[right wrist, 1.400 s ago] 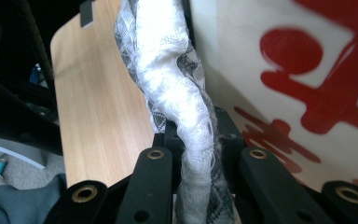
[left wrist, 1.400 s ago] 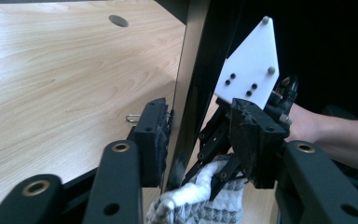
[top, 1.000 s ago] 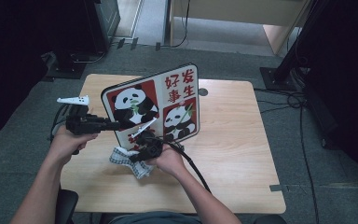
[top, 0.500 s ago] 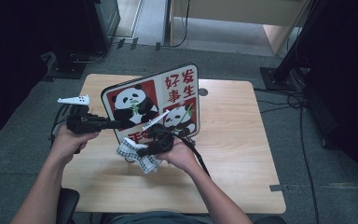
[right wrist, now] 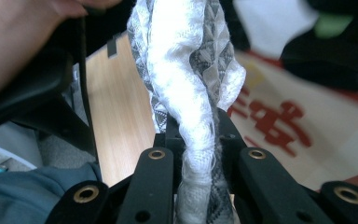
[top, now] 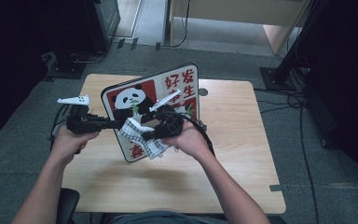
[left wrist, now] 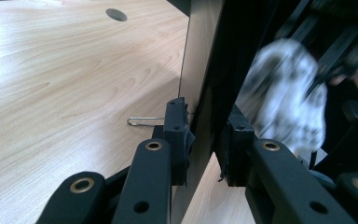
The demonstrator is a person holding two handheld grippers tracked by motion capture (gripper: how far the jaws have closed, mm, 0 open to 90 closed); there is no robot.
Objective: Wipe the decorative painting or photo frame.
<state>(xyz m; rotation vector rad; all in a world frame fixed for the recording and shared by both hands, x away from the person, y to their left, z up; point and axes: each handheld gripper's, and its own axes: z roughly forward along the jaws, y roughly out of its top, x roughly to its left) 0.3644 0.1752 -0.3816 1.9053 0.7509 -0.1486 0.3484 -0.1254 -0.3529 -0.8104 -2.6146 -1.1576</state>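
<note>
I am clamping my left gripper (top: 116,123) on the left edge of the panda board (top: 168,91), and my jaws have just been closing on it; in the left gripper view the pads (left wrist: 176,122) are now pressing on either side of the thin panel (left wrist: 200,70), so the board is standing tilted on its lower edge on the table (top: 242,140) rather than lying flat. A second ago it was leaning lower, and I am now holding it more upright, with the printed face turned toward me.

My right gripper (top: 145,135) is squeezing the checked cloth (top: 142,135) tightly, the bunched fabric (right wrist: 191,93) rising from between its jaws in the right gripper view. That hand has been rising: a second ago the cloth was down by the bottom edge of the board near the table, and now it is lying against the printed face, over the lower left part of the picture, just beside my left gripper.

I am judging that the wiping is now properly under way, with the board steadied and the cloth travelling up its face, most of the upper part not yet reached
</note>
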